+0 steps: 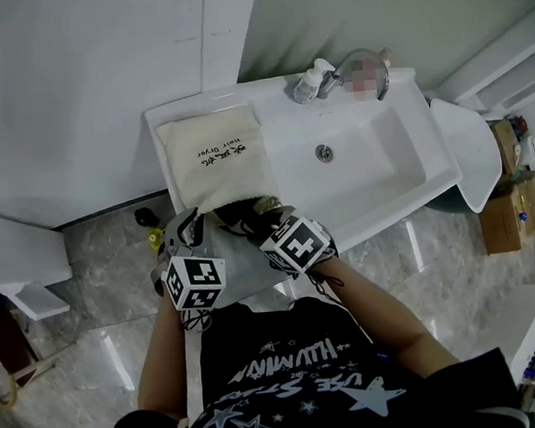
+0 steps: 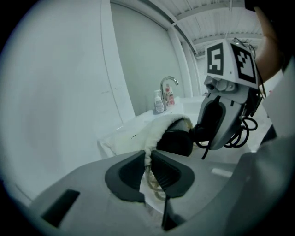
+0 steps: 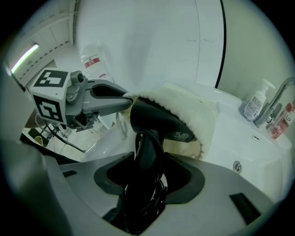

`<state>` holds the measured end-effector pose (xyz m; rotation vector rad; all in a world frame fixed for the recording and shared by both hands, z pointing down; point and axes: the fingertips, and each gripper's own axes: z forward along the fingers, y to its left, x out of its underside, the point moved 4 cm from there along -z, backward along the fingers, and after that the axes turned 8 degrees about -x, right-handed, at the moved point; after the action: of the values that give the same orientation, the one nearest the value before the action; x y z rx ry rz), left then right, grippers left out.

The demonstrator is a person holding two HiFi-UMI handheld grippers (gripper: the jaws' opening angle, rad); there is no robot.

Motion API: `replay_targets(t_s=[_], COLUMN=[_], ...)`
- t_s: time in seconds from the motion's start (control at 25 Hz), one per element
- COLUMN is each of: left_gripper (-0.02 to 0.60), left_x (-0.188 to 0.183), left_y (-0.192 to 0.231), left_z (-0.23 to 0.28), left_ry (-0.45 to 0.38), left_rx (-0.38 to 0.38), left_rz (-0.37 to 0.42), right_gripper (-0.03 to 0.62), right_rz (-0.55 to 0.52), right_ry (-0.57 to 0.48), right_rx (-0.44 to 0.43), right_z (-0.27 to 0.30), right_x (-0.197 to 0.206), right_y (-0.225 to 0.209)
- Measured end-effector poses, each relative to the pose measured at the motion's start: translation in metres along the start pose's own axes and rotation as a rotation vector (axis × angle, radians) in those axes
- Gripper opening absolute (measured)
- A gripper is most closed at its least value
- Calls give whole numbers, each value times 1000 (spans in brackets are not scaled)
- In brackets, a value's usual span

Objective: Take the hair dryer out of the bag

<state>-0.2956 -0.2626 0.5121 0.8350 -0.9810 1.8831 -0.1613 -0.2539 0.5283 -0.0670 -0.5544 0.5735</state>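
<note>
Mid-extraction: left claw (image 2: 148, 161) pinches the mouth rim of the cream bag (image 1: 215, 157); right claw (image 3: 145, 173) clamps the handle of the hair dryer (image 3: 156, 120), frame centre, barrel half inside. Next, probably: pull the dryer clear while the bag stays anchored.

Count: 1 hair dryer (image 3: 159, 120), 1 bag (image 1: 215, 157). 2 grippers: left gripper (image 2: 147, 159), right gripper (image 3: 150, 161). 1 sink (image 1: 385, 164) w/ 1 tap (image 1: 332, 82). 2 bottles by it: pump bottle (image 3: 255, 103), red-label bottle (image 3: 280, 120).

The right gripper (image 3: 147, 171) clamps the hair dryer (image 3: 159, 123) by its handle. The dryer's nose sits inside the bag (image 3: 196, 115). The left gripper (image 3: 125, 101) pinches the rim just beside it.
</note>
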Motion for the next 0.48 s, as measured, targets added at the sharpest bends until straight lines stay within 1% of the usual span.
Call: replay_targets(t_s=[0.16, 0.48], left_gripper=[52, 52], left_x=[-6, -12], left_y=[-3, -6], left_z=[0, -8], left_ry=[18, 71], left_rx=[-35, -125], left_rz=[-2, -46], right_gripper=[204, 202], right_rz=[-33, -62], right_ry=[5, -20], right_rx=[-51, -180], right_z=[-13, -38], right_x=[14, 48], right_y=[6, 15])
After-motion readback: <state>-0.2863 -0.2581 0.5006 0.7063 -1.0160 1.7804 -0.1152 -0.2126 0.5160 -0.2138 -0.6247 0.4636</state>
